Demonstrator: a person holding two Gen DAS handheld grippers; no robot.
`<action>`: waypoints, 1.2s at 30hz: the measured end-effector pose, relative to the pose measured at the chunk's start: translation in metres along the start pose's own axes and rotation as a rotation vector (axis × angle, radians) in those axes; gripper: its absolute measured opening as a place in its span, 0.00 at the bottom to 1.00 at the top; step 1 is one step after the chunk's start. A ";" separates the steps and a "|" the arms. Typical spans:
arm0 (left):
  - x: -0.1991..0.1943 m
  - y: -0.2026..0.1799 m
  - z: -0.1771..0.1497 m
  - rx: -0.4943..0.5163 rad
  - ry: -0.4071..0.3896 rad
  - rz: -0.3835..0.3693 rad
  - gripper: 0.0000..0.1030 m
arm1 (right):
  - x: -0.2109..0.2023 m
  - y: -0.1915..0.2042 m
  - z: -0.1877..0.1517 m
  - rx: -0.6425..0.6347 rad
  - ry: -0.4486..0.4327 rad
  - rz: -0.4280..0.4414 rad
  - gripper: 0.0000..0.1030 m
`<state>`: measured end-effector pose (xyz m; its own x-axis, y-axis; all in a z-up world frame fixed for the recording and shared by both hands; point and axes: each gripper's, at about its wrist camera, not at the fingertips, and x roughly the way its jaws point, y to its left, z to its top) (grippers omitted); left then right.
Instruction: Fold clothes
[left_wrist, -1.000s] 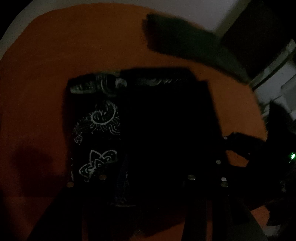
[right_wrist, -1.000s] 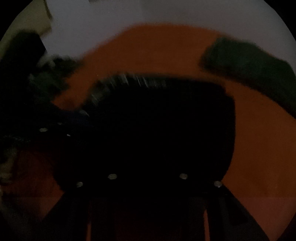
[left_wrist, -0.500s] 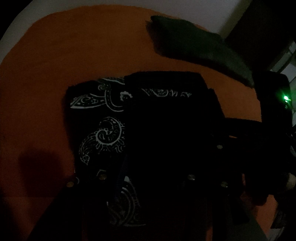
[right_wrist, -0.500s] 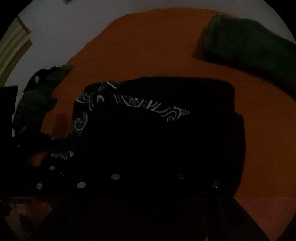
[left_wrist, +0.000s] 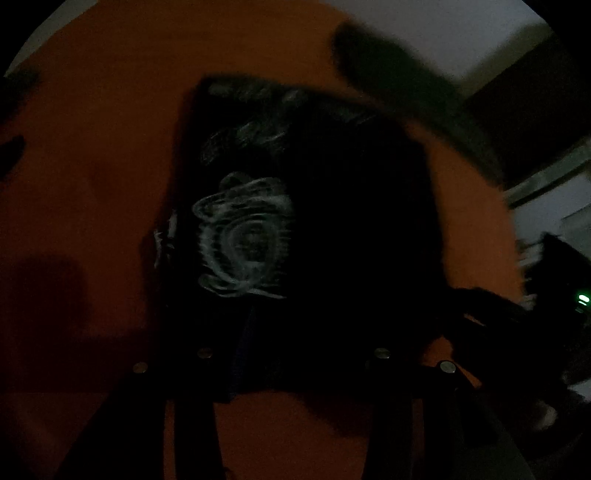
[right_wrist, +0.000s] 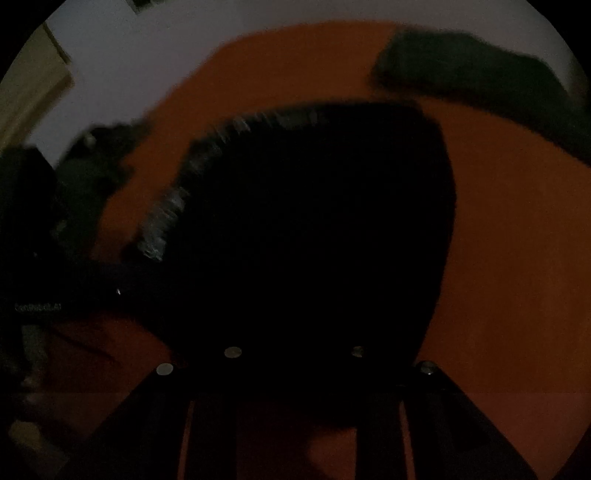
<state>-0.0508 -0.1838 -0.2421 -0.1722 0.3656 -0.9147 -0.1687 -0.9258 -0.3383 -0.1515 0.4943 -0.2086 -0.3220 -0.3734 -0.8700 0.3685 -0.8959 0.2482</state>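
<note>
Black patterned garment (left_wrist: 314, 229) shifted on orange table (left_wrist: 92, 129); green cloth (right_wrist: 480, 77) beyond; right tongs (right_wrist: 295, 369) closing, left grip unclear.

Both wrist cams are looking steeply down, close over the orange table (left_wrist: 92, 147), sharing the black cloth (left_wrist: 332, 221) (right_wrist: 314, 221).

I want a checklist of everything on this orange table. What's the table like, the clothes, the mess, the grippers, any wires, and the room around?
Surface: round orange table, dimly lit.
Job's things: black patterned cloth in the middle, partly folded; blurred.
Clutter: dark green bundle at the far edge; dark clothes pile at the table's edge.
Grippers: left gripper and right gripper over the cloth's near edge; right jaws closing; too dark to tell any grip.
Cables: nothing seen.
Surroundings: pale floor; green light at the right.
</note>
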 end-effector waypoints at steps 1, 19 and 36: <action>0.000 0.004 0.001 -0.028 0.003 -0.012 0.42 | 0.007 0.002 0.001 -0.007 0.006 -0.009 0.17; -0.053 -0.040 0.004 0.252 -0.227 0.242 0.44 | -0.035 0.011 0.012 -0.063 -0.102 0.007 0.16; -0.016 -0.021 0.069 0.250 -0.136 0.294 0.45 | 0.021 -0.036 0.063 0.106 0.038 -0.040 0.16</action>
<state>-0.1112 -0.1637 -0.2052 -0.3724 0.1139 -0.9211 -0.3208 -0.9471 0.0125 -0.2260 0.5035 -0.2088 -0.3009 -0.3292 -0.8950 0.2615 -0.9310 0.2546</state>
